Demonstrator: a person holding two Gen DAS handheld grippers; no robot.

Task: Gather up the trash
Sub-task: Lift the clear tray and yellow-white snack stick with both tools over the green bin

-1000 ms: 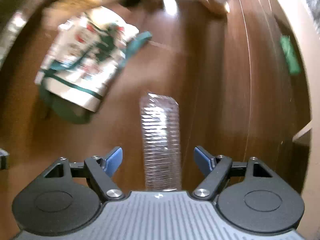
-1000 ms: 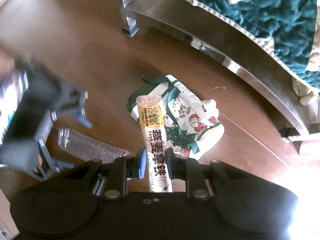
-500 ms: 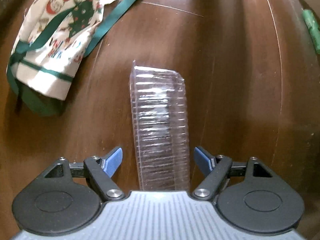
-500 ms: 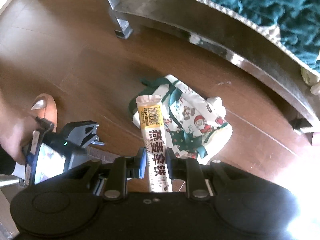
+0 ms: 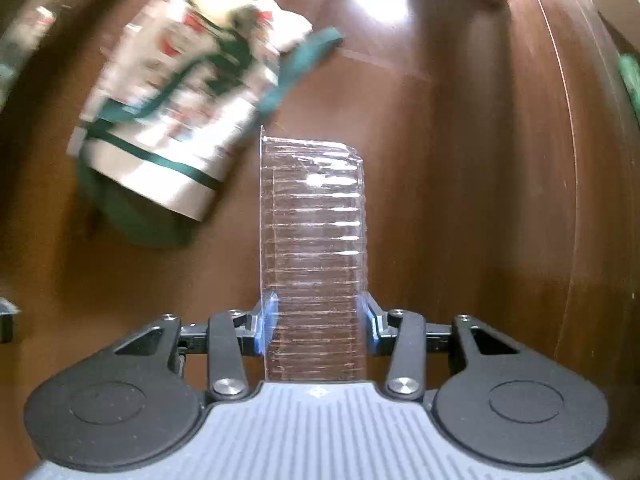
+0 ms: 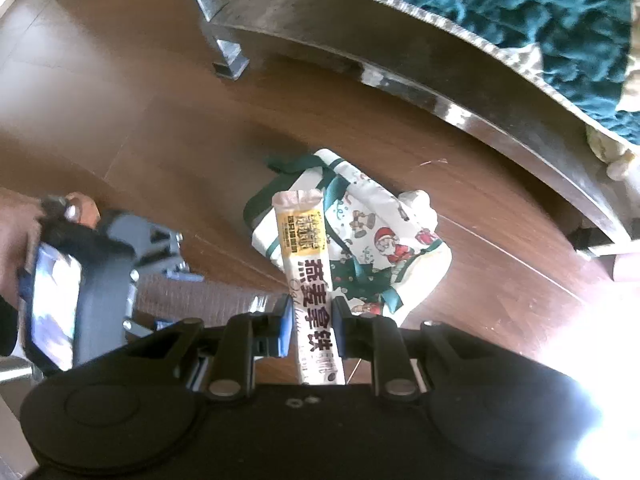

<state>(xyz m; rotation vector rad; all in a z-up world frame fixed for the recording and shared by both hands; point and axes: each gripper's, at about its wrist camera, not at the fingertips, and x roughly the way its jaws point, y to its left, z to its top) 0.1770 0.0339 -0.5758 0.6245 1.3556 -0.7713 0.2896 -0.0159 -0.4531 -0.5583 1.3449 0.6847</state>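
Two grippers are at work over a dark wooden floor point(image 5: 460, 200), and there are two pieces of trash in them, one each.

The left gripper point(image 5: 318, 320) points down at one clear ribbed plastic tray point(image 5: 314, 240), which lies flat on the floor and runs away from the camera. Its jaws are closing, with the near end of the tray between them and both blue pads point(image 5: 267, 322) already against the tray's long sides.

The right gripper point(image 6: 308, 326) stands narrow, clamped on one long snack wrapper point(image 6: 306, 276), white with a yellow band near the top and black printed characters. The wrapper sticks straight out past the fingertips, off the floor.

One cloth bag point(image 6: 360, 240) with a Christmas print and green ribbon handles lies crumpled on the floor, just beside the far end of the tray and under the raised wrapper as the right camera sees it.

In the right view one hand point(image 6: 20, 232) shows at the left edge, holding the left gripper. Behind the bag runs one metal frame point(image 6: 400, 76) with a green quilt point(image 6: 520, 8) on top
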